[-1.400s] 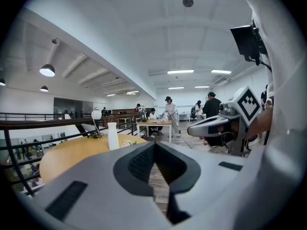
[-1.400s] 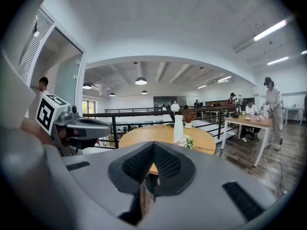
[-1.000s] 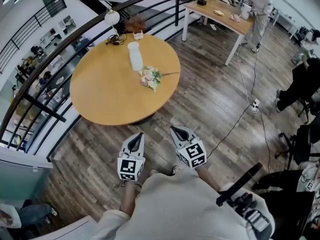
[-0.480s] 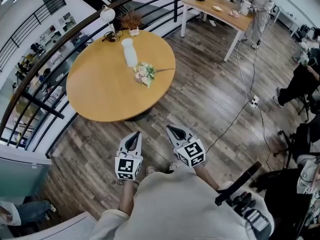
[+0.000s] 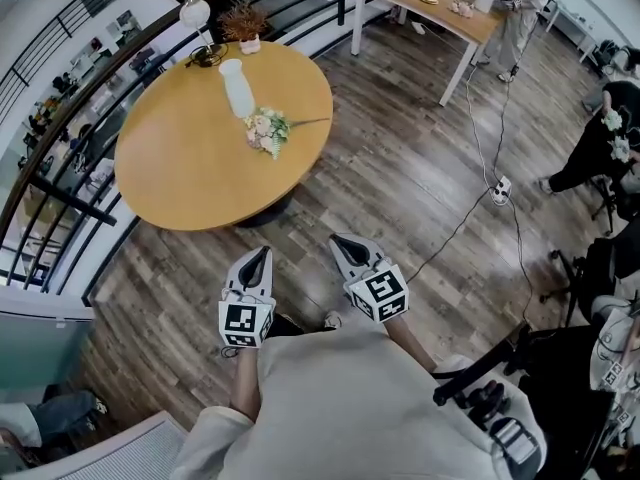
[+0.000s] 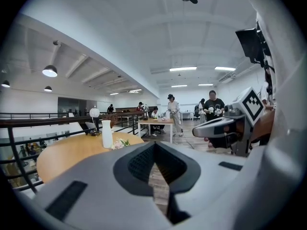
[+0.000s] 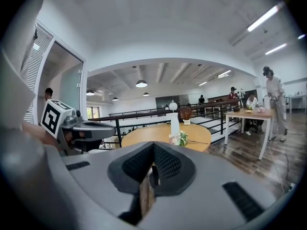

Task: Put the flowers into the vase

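The left gripper [image 5: 257, 256] is clenched, its jaws meeting at the tips with nothing between them; the right gripper [image 5: 340, 240] is clenched the same way and also empty; the two are held side by side, close to the person's body, over the wood floor [image 5: 400, 168], short of the table [image 5: 180, 168] and well apart from everything on it. The round table stands far and to the left; the flowers [image 5: 266, 131] lie flat on its top toward the right side, blooms bunched to the left, stems pointing right toward the rim; the white vase [image 5: 236, 88] stands upright just beyond them on the far side. At the table's far edge sit a lamp [image 5: 194, 13] and, to its right, a potted plant [image 5: 245, 26]. A dark railing [image 5: 65, 200] curves round the table's left and far sides. Far to the right stands a desk [image 5: 440, 18] with a person [image 5: 515, 8] at its right end; a power strip [image 5: 500, 189] lies on the floor to the right.
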Motion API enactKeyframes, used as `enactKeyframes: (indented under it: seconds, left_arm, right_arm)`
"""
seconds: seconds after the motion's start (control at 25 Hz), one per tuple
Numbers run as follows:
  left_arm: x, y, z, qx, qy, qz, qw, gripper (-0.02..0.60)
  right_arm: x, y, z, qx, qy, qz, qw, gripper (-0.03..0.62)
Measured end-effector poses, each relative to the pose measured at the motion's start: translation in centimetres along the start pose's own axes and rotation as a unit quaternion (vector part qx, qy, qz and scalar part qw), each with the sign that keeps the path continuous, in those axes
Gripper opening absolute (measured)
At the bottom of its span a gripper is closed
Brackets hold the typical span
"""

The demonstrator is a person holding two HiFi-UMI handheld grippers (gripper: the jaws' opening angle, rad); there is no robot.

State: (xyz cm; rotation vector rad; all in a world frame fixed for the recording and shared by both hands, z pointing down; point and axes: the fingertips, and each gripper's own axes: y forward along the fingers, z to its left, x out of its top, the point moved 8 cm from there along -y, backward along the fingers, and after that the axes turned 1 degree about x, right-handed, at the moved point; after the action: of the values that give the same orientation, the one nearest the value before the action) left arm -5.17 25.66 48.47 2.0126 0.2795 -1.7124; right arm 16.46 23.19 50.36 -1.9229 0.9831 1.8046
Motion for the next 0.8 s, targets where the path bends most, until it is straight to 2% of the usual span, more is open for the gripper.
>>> enactKeyframes:
  seconds: [0.44,0.64,0.8]
  left_arm:
    - [-0.1,5.5,2.1,-0.029,-0.004,0.000,0.9996,0.006]
    - [0.0,9.8,5.4,-0.054,-0.005,-0.003,0.9985,0.006]
    - [1.1,13.6,9.7,-0.074,-0.001,-0.010,0.9972,0.006]
  right_arm:
    - [0.5,3.5,-2.9,-0.016,-0.013,0.007,1.000,0.008]
    - [1.1,7.3,-5.1,-0.036,-0.007,0.017,0.999,0.008]
    - [3.4,11.8,-6.5,-0.051,-0.010,0.018,0.998,0.008]
